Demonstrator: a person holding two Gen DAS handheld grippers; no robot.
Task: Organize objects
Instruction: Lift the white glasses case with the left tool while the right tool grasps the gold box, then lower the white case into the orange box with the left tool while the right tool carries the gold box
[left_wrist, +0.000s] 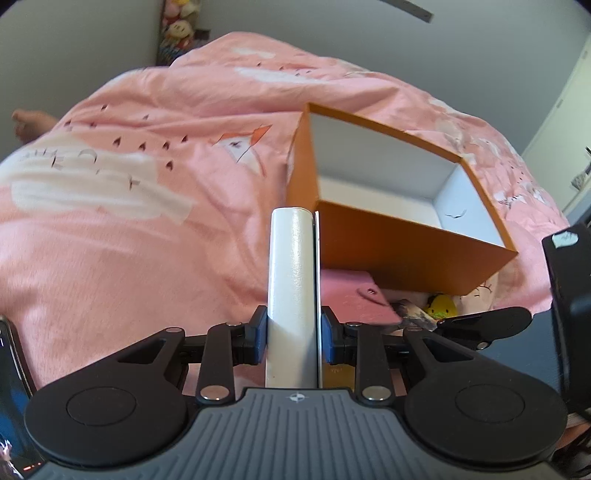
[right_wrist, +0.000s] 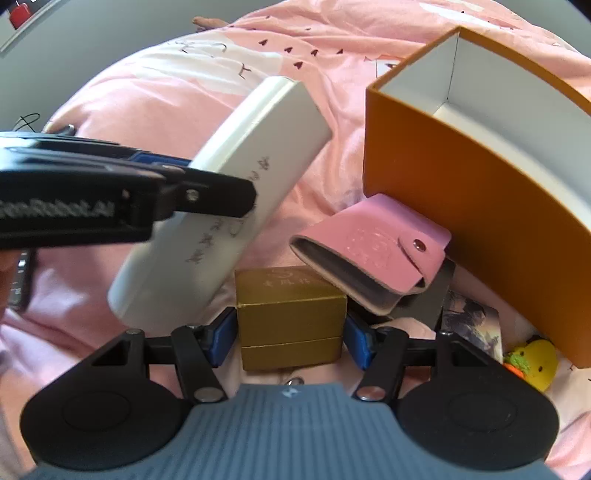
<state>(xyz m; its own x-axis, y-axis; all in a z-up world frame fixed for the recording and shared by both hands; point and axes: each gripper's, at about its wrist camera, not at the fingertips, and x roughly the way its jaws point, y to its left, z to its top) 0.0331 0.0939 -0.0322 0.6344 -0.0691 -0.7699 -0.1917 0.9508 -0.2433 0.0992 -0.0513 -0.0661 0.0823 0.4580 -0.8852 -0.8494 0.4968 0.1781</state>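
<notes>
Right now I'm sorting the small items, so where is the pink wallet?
In the right wrist view the pink wallet lies right of centre, leaning against the orange box, just behind the gold box.

I'm looking across a pink quilt (left_wrist: 155, 229) printed with white clouds and small dark birds; it covers the whole bed. At the quilt's far left edge a bare foot (left_wrist: 27, 120) pokes out. Beyond the far edge, in the corner of the grey wall (left_wrist: 74, 44), I see a stack of plush toys (left_wrist: 177, 26). Off the right edge there's a pale door (left_wrist: 565, 122). From the other camera, a red thing (right_wrist: 20, 14) sits top left, too small to identify.
</notes>
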